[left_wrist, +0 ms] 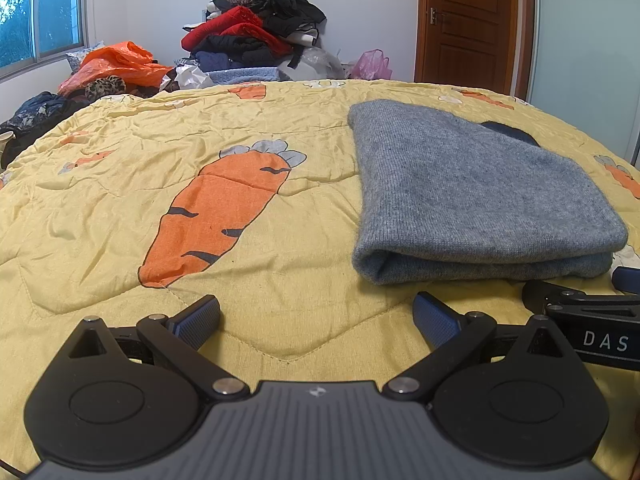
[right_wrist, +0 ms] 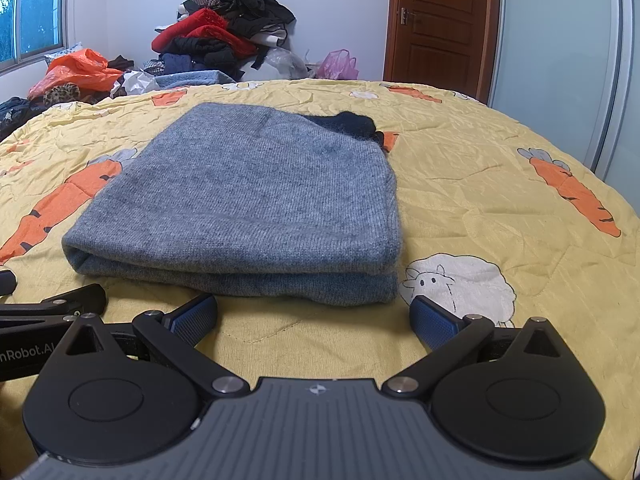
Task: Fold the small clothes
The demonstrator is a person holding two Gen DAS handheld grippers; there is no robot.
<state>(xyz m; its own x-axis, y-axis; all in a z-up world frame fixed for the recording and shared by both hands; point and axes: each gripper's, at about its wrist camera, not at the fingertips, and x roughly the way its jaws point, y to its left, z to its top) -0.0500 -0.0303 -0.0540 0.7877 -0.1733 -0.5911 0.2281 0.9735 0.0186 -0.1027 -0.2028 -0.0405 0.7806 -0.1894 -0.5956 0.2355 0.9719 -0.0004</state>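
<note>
Surface: a yellow carrot-print quilt (left_wrist: 280, 280) on a bed; clothes pile (left_wrist: 256, 28) against the wall at upper centre.
Garment: one folded grey knit (right_wrist: 248, 196), centre of the right wrist view, right half of the left wrist view; something dark pokes out at its far edge.
Axis: long side runs away from the tongs; folded edge faces them.
Left gripper (left_wrist: 316, 320): released, empty, knit ahead to its right.
Right gripper (right_wrist: 314, 318): released, empty, just short of the fold, nearer.
Count: one knit, two grippers.
</note>
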